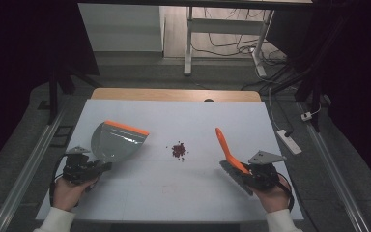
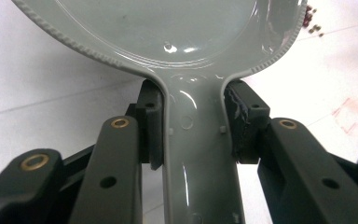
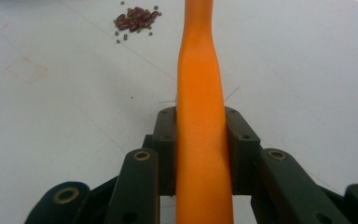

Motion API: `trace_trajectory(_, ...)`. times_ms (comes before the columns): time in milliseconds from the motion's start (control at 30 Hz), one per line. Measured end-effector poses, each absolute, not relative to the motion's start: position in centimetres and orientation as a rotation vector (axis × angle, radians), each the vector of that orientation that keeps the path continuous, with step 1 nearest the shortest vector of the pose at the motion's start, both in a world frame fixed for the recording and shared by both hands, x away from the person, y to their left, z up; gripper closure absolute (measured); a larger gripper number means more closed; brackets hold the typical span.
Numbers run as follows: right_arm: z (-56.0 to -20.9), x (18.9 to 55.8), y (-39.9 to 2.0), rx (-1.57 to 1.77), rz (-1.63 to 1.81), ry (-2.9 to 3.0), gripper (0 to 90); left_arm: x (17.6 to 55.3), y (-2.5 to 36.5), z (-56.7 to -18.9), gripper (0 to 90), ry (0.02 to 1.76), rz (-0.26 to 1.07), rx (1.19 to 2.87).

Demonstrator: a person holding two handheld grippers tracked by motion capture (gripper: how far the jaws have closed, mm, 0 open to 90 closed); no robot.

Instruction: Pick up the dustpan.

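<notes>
My left gripper (image 1: 101, 166) is clamped on the dustpan (image 1: 116, 141) handle, pads tight on both sides; pan sits on the counter (image 1: 174, 193) at left, orange lip facing away from me. Right gripper (image 1: 245, 175) is clamped on the brush (image 1: 228, 151) w/ its orange handle pointing away and up, bristles low by my hand. Beans (image 1: 178, 150), small dark-red pile, lie mid-counter btwn pan and brush, apart from both.

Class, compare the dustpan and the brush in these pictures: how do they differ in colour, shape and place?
The dustpan is grey with an orange lip; the brush has an orange handle. The dustpan is broad, the brush slim. The dustpan lies left of the beans, the brush right. A hand-held gripper clamps each handle.
</notes>
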State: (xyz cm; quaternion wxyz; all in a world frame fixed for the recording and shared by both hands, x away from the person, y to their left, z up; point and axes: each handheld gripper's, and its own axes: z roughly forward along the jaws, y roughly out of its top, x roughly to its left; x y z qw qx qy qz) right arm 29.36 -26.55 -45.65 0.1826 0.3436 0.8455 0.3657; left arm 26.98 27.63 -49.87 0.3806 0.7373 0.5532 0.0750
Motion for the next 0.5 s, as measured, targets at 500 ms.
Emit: trace_trajectory(500,-45.41,28.95,-27.1,0.993,1.056,2.355,69.3,27.38,27.92,-49.51,62.3,1.257,0.167,1.885)
